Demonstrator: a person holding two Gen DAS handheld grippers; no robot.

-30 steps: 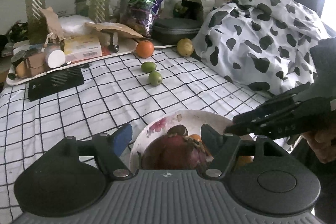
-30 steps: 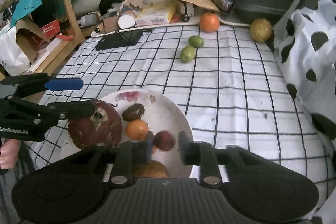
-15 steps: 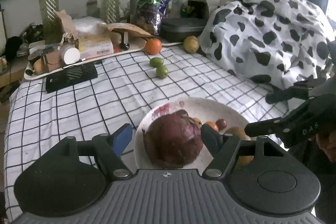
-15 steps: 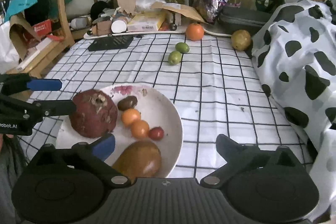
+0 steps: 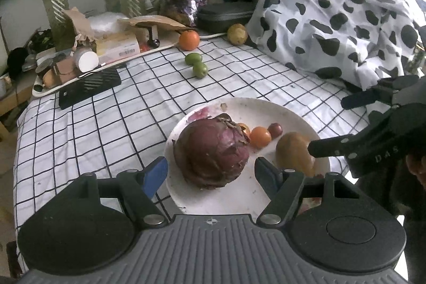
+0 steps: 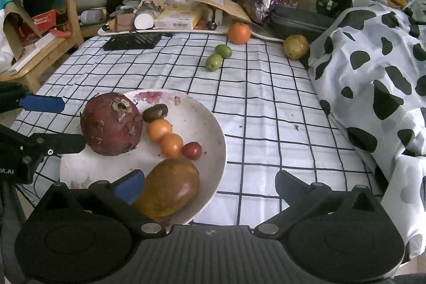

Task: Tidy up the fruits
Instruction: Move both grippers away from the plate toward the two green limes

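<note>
Now both grippers are seen spread wide and empty: left gripper [image 5: 210, 172], right gripper [image 6: 210, 185]. Since a second ago, the pomegranate [image 6: 111, 124] is released onto the plate [image 6: 213, 129]; beyond the plate, four fruits remain ungathered.

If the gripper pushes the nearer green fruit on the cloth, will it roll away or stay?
The nearer green fruit looks small, smooth and rounded, so a push would probably roll it. Its slightly oval shape may curve the path. The other green fruit lies close behind and might be knocked. The checked cloth looks soft, which may slow it.
</note>
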